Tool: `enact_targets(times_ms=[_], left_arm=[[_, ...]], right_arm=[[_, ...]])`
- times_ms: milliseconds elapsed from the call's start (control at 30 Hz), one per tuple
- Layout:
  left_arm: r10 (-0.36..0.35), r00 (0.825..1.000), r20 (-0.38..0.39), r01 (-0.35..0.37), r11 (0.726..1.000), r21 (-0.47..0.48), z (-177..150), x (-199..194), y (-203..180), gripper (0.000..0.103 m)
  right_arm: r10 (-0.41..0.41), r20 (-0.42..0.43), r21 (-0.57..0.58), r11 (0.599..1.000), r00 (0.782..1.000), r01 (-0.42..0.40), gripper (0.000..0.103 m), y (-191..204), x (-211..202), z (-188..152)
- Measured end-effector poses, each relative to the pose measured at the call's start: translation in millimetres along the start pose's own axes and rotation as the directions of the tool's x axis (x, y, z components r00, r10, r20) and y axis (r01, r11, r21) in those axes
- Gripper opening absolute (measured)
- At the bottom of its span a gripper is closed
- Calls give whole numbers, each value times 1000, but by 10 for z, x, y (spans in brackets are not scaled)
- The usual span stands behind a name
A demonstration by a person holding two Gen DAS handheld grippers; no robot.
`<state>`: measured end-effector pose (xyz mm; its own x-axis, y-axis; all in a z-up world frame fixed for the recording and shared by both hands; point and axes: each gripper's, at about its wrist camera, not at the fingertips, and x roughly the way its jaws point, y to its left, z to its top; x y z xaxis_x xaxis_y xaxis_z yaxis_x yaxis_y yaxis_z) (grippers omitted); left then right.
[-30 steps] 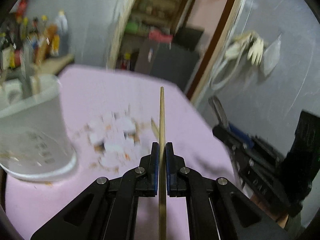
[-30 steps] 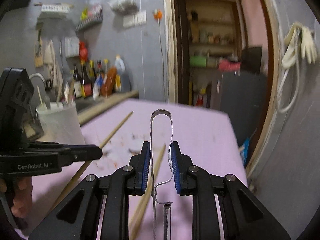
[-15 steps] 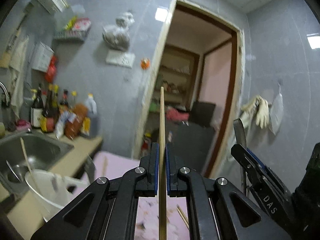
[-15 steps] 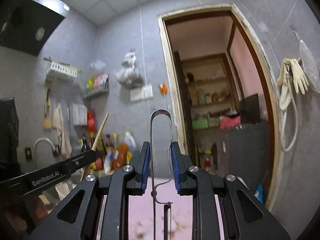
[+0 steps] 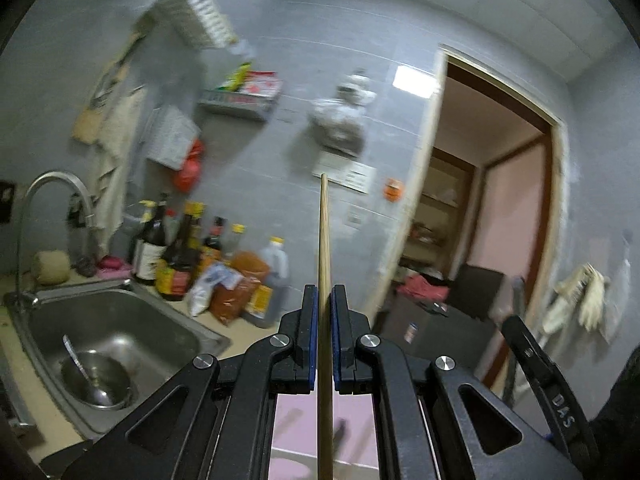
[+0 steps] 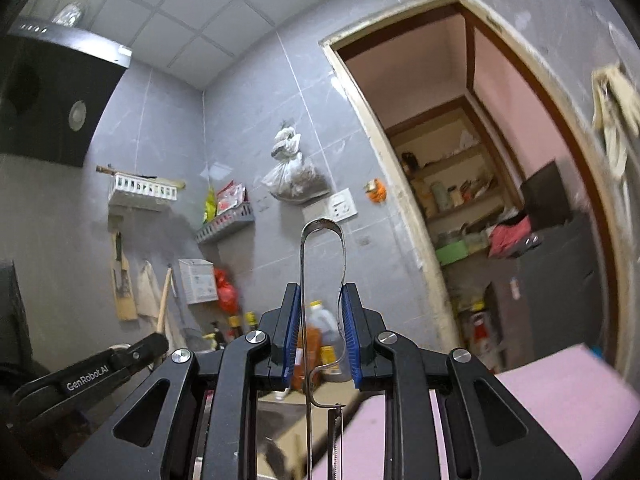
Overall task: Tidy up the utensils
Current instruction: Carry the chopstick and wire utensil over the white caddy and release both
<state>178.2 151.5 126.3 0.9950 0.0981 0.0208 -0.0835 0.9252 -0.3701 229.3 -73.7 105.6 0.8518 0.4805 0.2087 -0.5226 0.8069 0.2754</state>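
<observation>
Wooden chopstick (image 5: 325, 240), clamped upright in my left gripper (image 5: 325, 320), and steel peeler (image 6: 322, 280), pinched in my right gripper (image 6: 322, 332), are both rising off the pink table (image 6: 540, 400) and swinging toward the sink (image 5: 100, 320), so I am judging both picked and awaiting sorting.

Chopstick (image 5: 325, 240): lower end running off my frame; bottles (image 5: 188, 252) blurring, labels unreadable to me.
</observation>
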Motion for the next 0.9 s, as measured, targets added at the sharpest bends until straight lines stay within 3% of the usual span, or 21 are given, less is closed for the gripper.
enact_targets(times_ms=[200,533,733,900], left_arm=[[102,994,29,-100,993,-70,0,108,393,4],[181,983,43,-179,982,-53,-223,247,495,4],[205,977,52,-203,978,-44,-362,281,492,4],[212,975,61,-210,977,-41,-447,276,486,4]], right_arm=[[27,-17,67,997,999,-26,18,58,181,-200],[17,-79,119,993,997,-7,18,-37,331,-462],[2,-91,98,995,996,7,18,-8,371,-555],[-46,-95,4,999,994,47,18,125,362,-700]])
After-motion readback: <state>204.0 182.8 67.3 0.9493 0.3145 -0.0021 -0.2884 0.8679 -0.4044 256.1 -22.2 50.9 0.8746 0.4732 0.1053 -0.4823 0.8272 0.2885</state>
